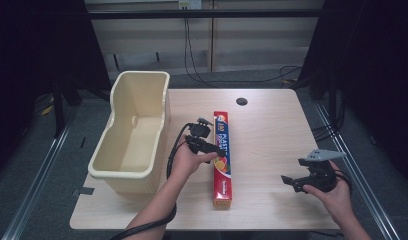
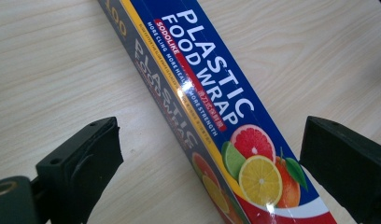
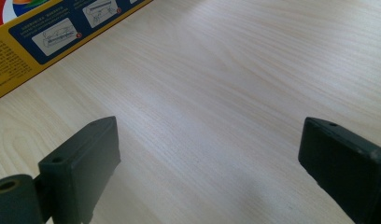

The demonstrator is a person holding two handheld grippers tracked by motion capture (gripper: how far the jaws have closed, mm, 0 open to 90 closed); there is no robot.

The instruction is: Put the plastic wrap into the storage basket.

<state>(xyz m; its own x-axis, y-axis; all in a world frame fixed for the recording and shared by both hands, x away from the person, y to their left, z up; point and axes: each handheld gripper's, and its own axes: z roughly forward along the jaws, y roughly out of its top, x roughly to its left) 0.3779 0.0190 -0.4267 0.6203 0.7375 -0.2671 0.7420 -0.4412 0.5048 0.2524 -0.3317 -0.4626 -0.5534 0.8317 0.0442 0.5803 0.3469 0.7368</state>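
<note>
A lab — dark curtains (image 1: 37, 40), floor rails (image 1: 34, 185) (loose cables (image 1: 192, 55)).

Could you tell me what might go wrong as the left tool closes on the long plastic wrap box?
1. The left tool straddles the long blue and red cardboard plastic wrap box at a slant, jaws open, so closing could twist or skid it across the pale wooden table.
2. The grip sits toward one half of the box, so the far end may sag when lifted.
3. The tall cream plastic bin stands close by; a swinging box end could hit its wall.
</note>
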